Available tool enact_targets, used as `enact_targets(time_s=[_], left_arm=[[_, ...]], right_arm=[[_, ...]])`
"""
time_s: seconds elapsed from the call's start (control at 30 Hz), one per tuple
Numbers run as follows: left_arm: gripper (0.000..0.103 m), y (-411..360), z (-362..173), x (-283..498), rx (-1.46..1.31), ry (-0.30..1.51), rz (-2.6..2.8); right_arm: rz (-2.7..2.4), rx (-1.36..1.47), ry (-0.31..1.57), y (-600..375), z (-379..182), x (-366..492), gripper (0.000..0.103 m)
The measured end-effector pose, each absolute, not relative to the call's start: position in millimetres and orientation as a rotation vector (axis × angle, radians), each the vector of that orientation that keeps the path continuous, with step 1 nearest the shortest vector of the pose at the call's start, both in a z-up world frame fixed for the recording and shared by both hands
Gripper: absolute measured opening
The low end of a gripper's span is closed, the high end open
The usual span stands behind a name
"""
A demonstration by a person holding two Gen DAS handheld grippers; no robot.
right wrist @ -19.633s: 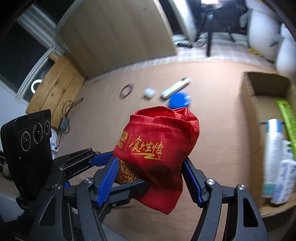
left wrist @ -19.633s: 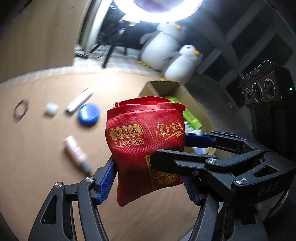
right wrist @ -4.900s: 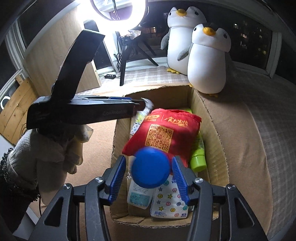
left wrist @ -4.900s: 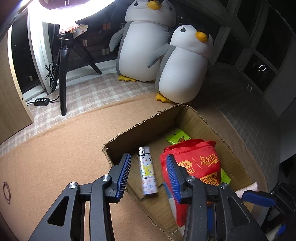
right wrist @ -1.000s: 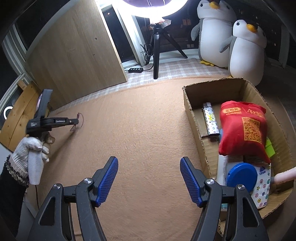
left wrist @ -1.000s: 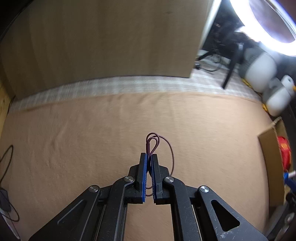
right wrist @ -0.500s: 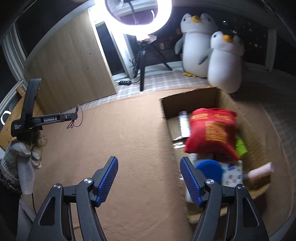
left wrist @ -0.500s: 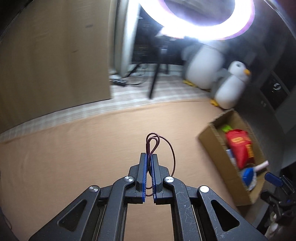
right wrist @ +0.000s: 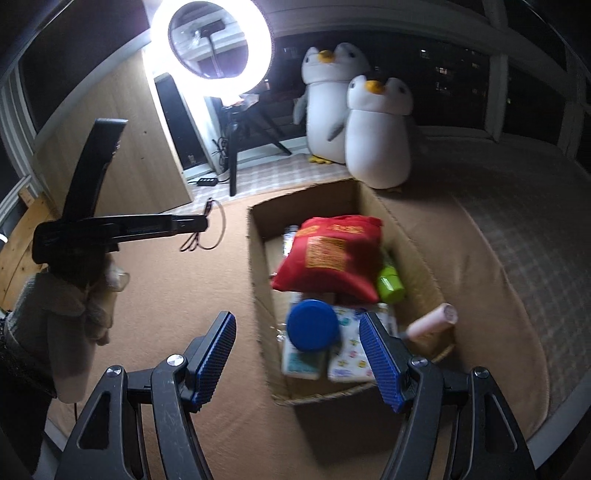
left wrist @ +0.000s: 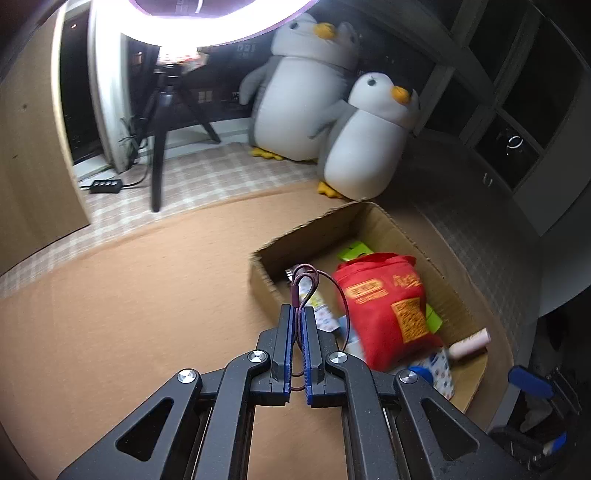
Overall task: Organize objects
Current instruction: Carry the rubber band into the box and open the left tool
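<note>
Left wrist view. The left tongs (left wrist: 298,314) are pressed together on a thin maroon hair band (left wrist: 301,280); its knotted loop sticks up past the fingertips and the free loop arcs out toward 3 o'clock. The band hangs in the air in front of the near left corner of the cardboard box (left wrist: 402,230), which lies at 3 o'clock of the tongs on the tan surface (left wrist: 129,314). In the box: a red cloth pouch (left wrist: 388,306) with gold print, green packets (left wrist: 354,251) behind it, a pink tube (left wrist: 469,341) leaning on the rim at 4 o'clock, a blue lid (left wrist: 419,371) mostly hidden. Two plush penguins (left wrist: 365,147) stand at 12 o'clock of the box; a ring light (left wrist: 207,22) glares at top.

Right wrist view. The right tongs (right wrist: 299,354) stand wide apart, holding nothing, above the box's (right wrist: 258,266) near end. Between the fingers at 12 o'clock sits the blue lid (right wrist: 313,325) on white printed packs (right wrist: 347,358); the red pouch (right wrist: 332,254) lies beyond it, a green bottle (right wrist: 389,282) at its 4 o'clock, the pink tube (right wrist: 432,319) on the right rim. At 10 o'clock the left tongs (right wrist: 201,221), held by a gloved hand (right wrist: 74,295), carry the hair band (right wrist: 216,230) just left of the box, not over it.
</note>
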State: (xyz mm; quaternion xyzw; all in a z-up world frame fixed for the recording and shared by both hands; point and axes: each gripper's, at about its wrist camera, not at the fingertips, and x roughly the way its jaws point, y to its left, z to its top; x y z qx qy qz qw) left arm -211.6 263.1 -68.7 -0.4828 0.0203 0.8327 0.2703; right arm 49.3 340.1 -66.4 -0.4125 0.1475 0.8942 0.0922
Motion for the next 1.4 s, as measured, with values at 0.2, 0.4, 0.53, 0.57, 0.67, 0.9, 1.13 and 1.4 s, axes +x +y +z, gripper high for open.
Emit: enact_targets(time_s=[0.2,0.4,0.53,0.57,0.67,0.9,1.13,1.4], left_arm=[[0.004,294,-80,-218,-1.327,0.087,2.240],[0.004,305,-92,-226,-1.361,0.110,2.249],[0.005,308,-96,-228,-1.372,0.129,2.253],[0.005,308,-97,-228,-1.375,0.132,2.255],[0.007,308,-99,-230,-1.378,0.136,2.255],[0.044,307,-99,-232,-1.379,0.119,2.260],[0.048,301,-93,-230,-1.363,0.113,2.270],[0.059,277,-75,-215,-1.310,0.113,2.317]], right_arm=[[2.646,-1.216,0.447,357,-68,62,0.066],[2.646,-1.219,0.455,366,-70,68,0.066],[2.646,-1.223,0.460,371,-72,69,0.066],[2.646,-1.224,0.463,372,-73,69,0.066],[2.646,-1.227,0.469,374,-74,69,0.066],[2.643,-1.235,0.477,376,-74,69,0.066],[2.645,-1.243,0.471,374,-74,65,0.066],[2.648,-1.245,0.465,365,-73,60,0.066]])
